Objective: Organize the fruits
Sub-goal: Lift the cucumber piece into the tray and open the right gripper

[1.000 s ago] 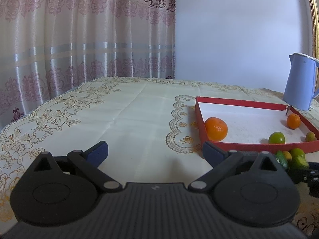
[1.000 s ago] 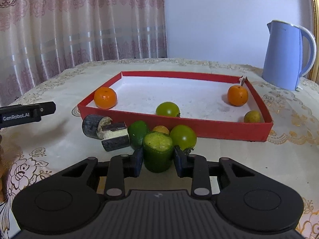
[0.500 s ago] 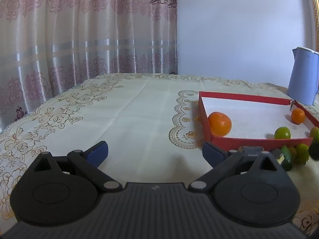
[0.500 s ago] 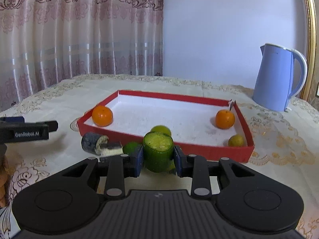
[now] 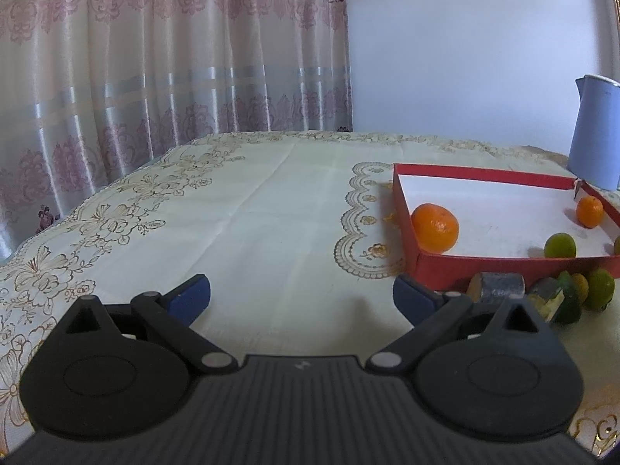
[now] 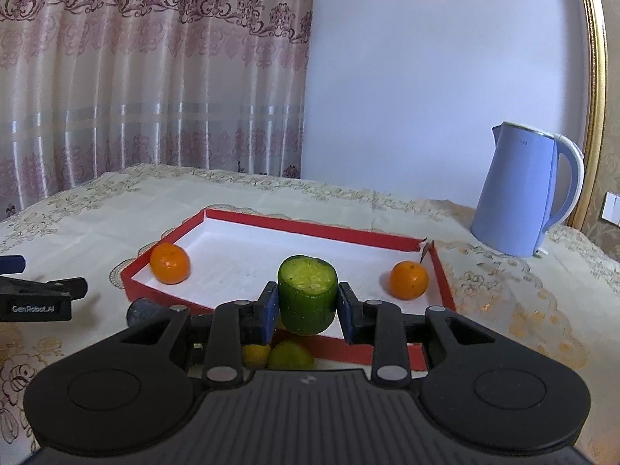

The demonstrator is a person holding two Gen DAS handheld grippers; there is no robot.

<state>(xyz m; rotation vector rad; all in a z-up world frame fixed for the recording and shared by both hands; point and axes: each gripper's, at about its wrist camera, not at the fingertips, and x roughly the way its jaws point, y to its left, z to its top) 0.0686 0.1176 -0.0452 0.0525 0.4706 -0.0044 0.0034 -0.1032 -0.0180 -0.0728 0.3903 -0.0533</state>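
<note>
Two oranges [image 6: 169, 263] sit in the red tray [image 6: 348, 232]; right tongs [image 6: 308, 306] clamp a green cucumber chunk [image 6: 307, 293] above its 6 o'clock edge. Left tongs [image 5: 302, 296] gape, idle. Next: carry forward, release.

Tablecloth [image 5: 271, 213] matt embroidered cloth; red tray [image 6: 310, 228] matt cardboard; kettle [image 6: 519, 197] smooth plastic; curtain [image 5: 155, 58] satin sheen.
</note>
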